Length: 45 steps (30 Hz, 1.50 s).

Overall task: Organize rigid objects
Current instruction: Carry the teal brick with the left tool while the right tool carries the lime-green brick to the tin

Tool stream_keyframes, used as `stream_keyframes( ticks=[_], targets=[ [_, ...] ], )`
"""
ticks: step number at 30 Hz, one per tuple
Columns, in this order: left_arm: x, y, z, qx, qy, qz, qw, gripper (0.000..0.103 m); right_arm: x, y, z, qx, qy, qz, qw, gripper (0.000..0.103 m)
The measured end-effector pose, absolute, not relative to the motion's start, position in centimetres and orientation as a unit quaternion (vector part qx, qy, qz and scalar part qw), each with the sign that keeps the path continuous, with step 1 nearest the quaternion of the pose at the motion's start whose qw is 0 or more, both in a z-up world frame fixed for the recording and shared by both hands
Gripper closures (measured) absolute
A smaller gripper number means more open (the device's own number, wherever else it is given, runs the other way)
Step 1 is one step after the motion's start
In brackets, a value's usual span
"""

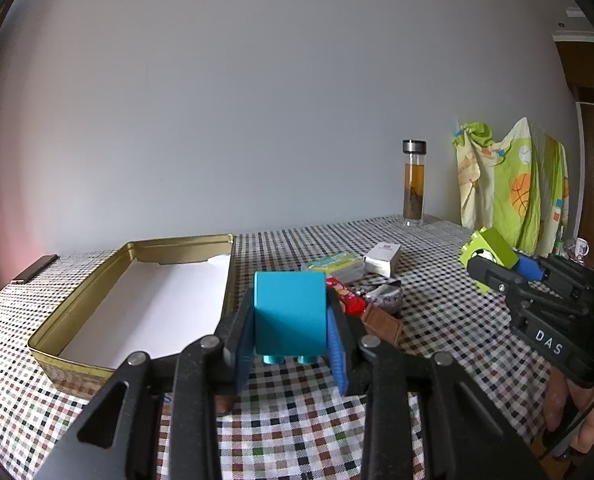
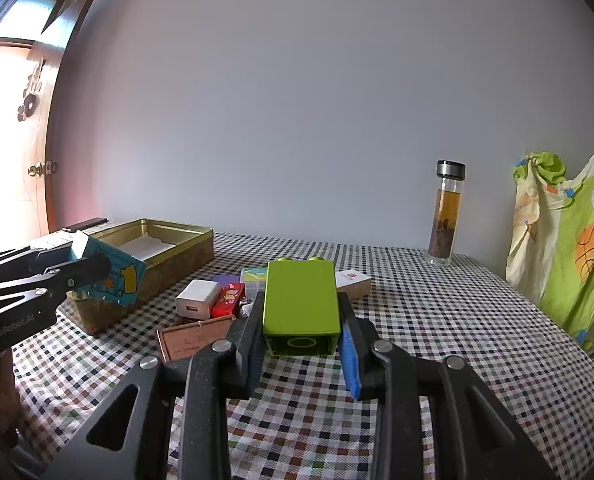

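My left gripper (image 1: pixel 291 320) is shut on a teal toy block (image 1: pixel 289 312), studs toward the camera, held above the checked tablecloth just right of the open gold tin (image 1: pixel 77 316). The teal block with the left gripper also shows in the right wrist view (image 2: pixel 109 276), next to the tin (image 2: pixel 185 256). My right gripper (image 2: pixel 302 312) is shut on a lime-green toy block (image 2: pixel 300 300), held above the table; it shows in the left wrist view (image 1: pixel 491 252) at the right.
A pile lies mid-table: white charger (image 2: pixel 197 298), red packet (image 2: pixel 228 299), brown card (image 2: pixel 193 338), white box (image 2: pixel 353 282), card deck (image 1: pixel 335 266), small bowl (image 1: pixel 385 300). A tea bottle (image 2: pixel 446 216) stands at the back. A patterned cloth (image 2: pixel 565 248) hangs at right. A phone (image 1: pixel 35 268) lies at back left.
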State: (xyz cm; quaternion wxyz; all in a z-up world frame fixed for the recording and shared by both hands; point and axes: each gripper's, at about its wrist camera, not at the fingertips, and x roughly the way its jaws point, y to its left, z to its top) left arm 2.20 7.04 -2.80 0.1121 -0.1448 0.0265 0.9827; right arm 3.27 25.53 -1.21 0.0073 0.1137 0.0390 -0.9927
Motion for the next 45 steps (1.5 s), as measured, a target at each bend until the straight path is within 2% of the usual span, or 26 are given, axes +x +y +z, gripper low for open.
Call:
stream_keyframes(
  ticks=[8,15,27,45],
  targets=[
    [2.7,6.3,-2.5,-0.129,0.027,0.986,0.098,0.073,3.1,25.4,-1.1,0.119,0.041,-0.992,0.011,0.069],
    [2.9,3.4,-0.6,-0.120,0.002,0.989,0.083,0.072,2.2,23.4,0.4,0.129,0.043,-0.989,0.053,0.069],
    [0.3,-1.5,0.8,-0.146,-0.013,0.988,0.047,0.072,-3.0,17.9,3.6,0.173,0.052,-0.972,0.148,0.069],
    [-5.6,-5.1,0.0,-0.217,-0.016,0.975,0.039,0.073,-10.0,11.3,3.3,0.244,0.076,-0.946,0.197,0.069]
  ],
)
